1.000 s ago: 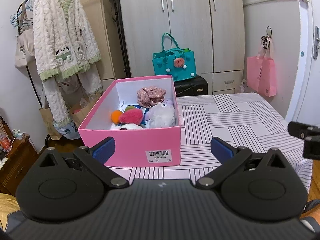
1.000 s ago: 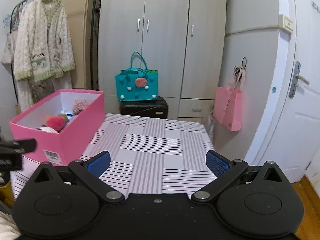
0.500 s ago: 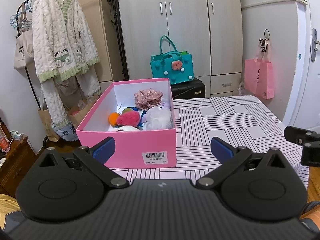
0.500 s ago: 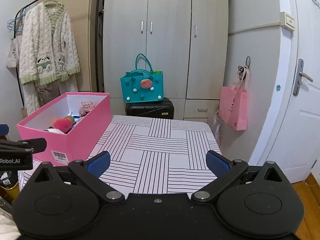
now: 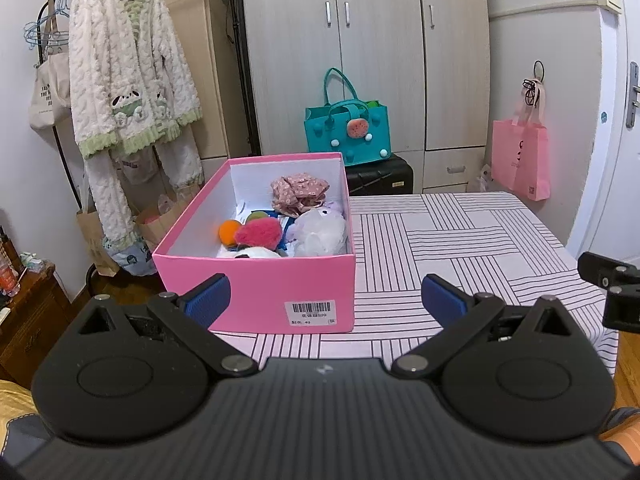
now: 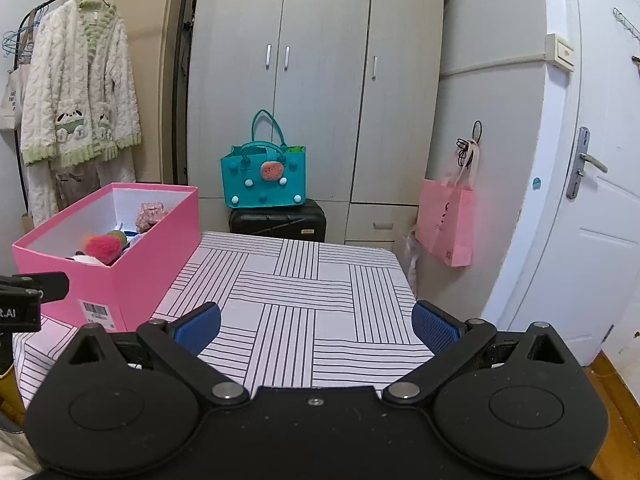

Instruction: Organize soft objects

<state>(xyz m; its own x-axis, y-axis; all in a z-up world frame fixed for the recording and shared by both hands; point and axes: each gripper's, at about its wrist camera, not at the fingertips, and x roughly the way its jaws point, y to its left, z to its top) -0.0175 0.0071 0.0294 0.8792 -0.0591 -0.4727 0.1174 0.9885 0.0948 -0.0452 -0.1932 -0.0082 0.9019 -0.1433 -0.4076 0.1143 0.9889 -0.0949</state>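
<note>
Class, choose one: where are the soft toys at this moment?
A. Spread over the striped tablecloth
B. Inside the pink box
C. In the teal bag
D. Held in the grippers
B: the soft toys lie inside the pink box; the striped tablecloth carries none.

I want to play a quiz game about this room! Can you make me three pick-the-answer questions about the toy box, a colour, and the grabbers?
1. Where are the soft toys?
A. in the pink box
B. on the striped tablecloth
C. in the teal bag

2. What colour is the bag hanging by the door?
A. green
B. pink
C. black

3. How are the two grippers?
A. both open and empty
B. both shut on toys
C. one holding the box

Answers: 1 A, the soft toys lie inside the box. 2 B, the hanging bag is pink. 3 A, the left gripper and right gripper have fingers spread with nothing between.
</note>
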